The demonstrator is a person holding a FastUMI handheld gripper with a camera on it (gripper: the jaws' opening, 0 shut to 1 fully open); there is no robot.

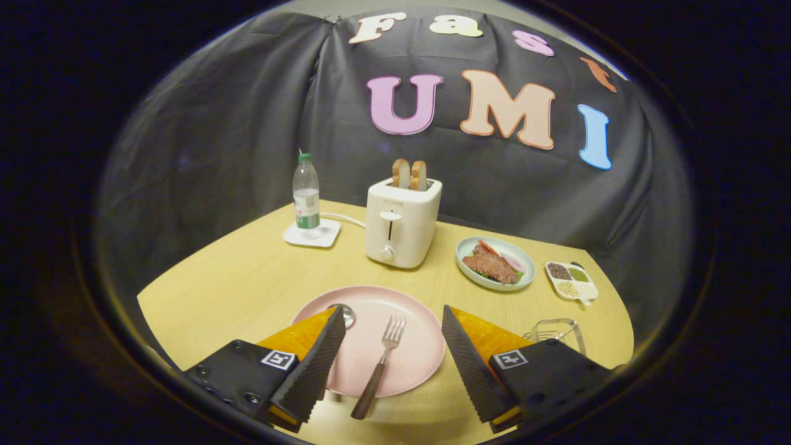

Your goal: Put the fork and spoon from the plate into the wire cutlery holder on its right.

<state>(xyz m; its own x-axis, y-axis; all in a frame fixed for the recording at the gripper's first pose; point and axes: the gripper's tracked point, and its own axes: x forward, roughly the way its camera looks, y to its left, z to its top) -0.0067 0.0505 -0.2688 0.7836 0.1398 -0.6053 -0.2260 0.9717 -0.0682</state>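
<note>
A pink plate (401,309) lies on the wooden table just ahead of my fingers. On it rests a fork (380,364) with a dark wooden handle that sticks out over the plate's near rim, between my two fingers. A spoon (346,314) lies at the plate's left side; its bowl shows and its handle is hidden behind my left finger. The wire cutlery holder (556,330) stands right of the plate, partly hidden behind my right finger. My gripper (392,318) hovers above the plate's near edge, open, with nothing between its fingers.
Beyond the plate stands a white toaster (401,225) with two bread slices. A water bottle (306,194) on a white coaster is at the back left. A plate of meat (494,262) and a small divided dish of spices (571,281) sit at the back right.
</note>
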